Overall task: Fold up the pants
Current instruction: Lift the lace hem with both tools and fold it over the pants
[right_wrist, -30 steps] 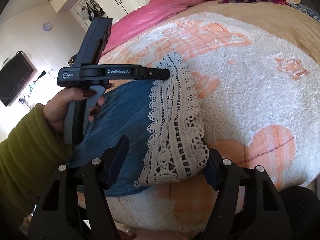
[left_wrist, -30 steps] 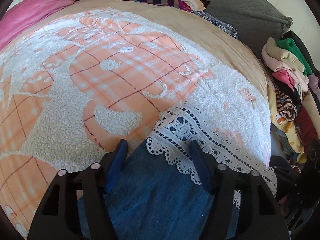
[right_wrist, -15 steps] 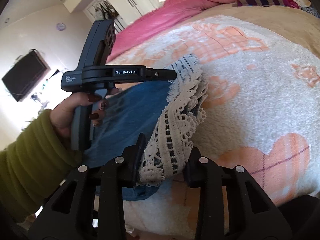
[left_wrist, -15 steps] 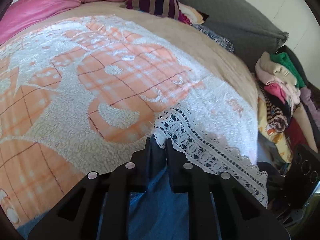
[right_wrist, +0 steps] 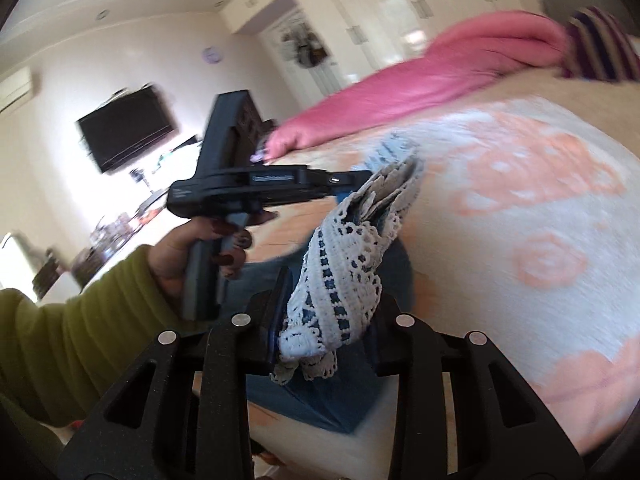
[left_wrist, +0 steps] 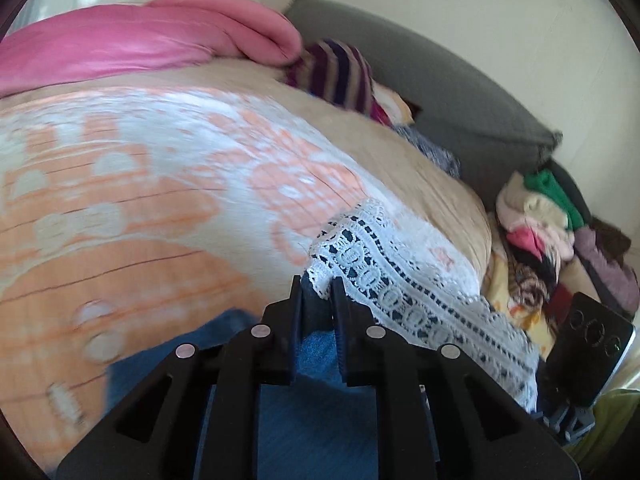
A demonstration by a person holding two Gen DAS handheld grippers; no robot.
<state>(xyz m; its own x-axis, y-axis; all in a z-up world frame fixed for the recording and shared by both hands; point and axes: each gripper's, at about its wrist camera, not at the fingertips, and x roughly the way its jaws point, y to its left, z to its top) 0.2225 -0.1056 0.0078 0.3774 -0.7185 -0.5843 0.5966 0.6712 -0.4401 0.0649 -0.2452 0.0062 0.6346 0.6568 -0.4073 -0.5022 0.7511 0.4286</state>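
Note:
The pants [left_wrist: 320, 408] are blue denim with a white lace hem [left_wrist: 404, 276]. They lie on an orange-and-white fleece blanket [left_wrist: 160, 200]. My left gripper [left_wrist: 317, 304] is shut on the hem's left corner and holds it above the bed. My right gripper [right_wrist: 326, 330] is shut on the other lace corner [right_wrist: 340, 280], also lifted. In the right wrist view the left gripper [right_wrist: 352, 179] pinches the far hem end, and the lace hangs stretched between both. Denim [right_wrist: 320, 396] hangs below.
A pink duvet [left_wrist: 132, 40] and a striped pillow [left_wrist: 340, 76] lie at the far end of the bed. A pile of clothes [left_wrist: 552, 224] is stacked at the right by the grey headboard [left_wrist: 460, 96]. A wall TV [right_wrist: 128, 132] hangs across the room.
Both grippers closed on the lace hem corners, then lifted the hem off the blanket. The views tilted upward and the denim now hangs below.

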